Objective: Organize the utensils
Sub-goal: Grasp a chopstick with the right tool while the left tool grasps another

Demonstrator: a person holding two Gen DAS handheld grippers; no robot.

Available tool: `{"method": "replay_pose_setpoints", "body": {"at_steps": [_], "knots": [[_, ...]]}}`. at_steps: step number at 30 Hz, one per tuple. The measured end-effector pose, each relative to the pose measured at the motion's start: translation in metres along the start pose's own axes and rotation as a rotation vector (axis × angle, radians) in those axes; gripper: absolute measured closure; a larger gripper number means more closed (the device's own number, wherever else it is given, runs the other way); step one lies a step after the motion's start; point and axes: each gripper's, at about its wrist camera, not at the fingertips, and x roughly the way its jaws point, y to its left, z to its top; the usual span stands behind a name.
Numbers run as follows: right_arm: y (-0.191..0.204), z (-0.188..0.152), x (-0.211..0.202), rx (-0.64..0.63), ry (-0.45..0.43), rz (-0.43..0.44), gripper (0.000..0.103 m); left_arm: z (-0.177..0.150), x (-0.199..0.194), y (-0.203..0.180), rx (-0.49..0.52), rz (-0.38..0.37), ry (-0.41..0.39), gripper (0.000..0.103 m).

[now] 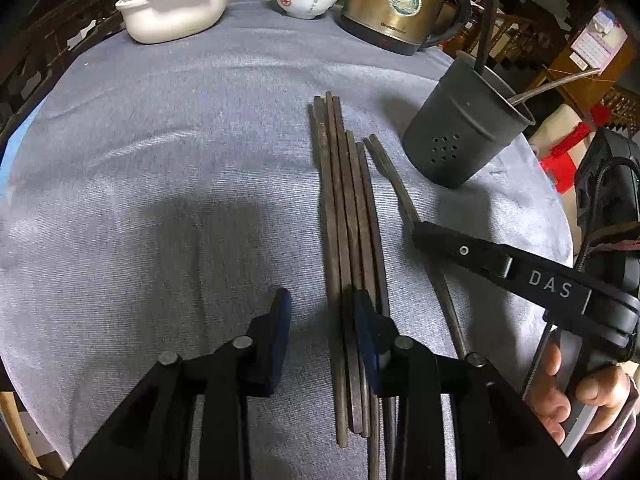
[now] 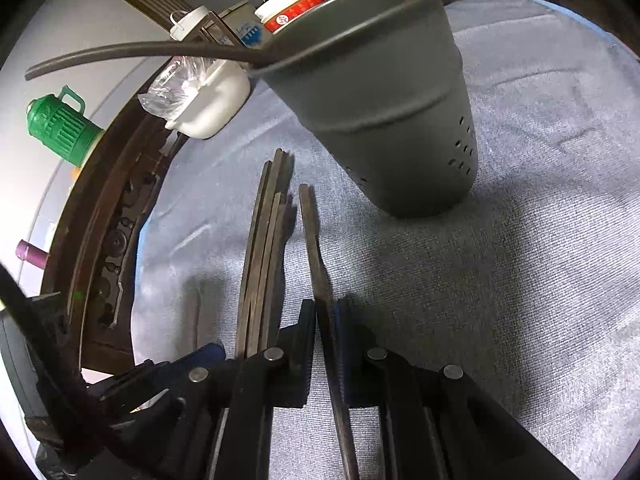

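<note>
Lying on the grey cloth (image 1: 160, 160), dark chopsticks (image 1: 344, 240) form a bundle beside the holder (image 1: 456, 136). Right gripper (image 2: 326, 312) is clamped on one separate chopstick (image 2: 312, 240). Left gripper (image 1: 320, 320) stands parted; whether its right pad presses the bundle is unclear. Chopstick near ends are cut off.

Dark chopsticks (image 1: 344, 240) lying bundled lengthwise on grey cloth, grey perforated utensil holder (image 1: 460, 128) upright just beside

The right gripper (image 2: 326, 316) is clamped on one chopstick (image 2: 310, 240), while the left gripper (image 1: 322, 312) angles down, jaws parted.
</note>
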Motion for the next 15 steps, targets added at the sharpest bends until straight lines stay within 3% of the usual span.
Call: {"method": "replay_pose_setpoints", "body": {"at_steps": [8,15], "knots": [[-0.002,-0.002,-0.002,0.010,0.007,0.002,0.092,-0.014,-0.005,0.015,-0.013,0.000,0.026,0.092],[0.002,-0.001,-0.004,-0.011,0.027,-0.051,0.092,-0.046,-0.022,0.032,-0.054,-0.067,0.077,0.092]]}}
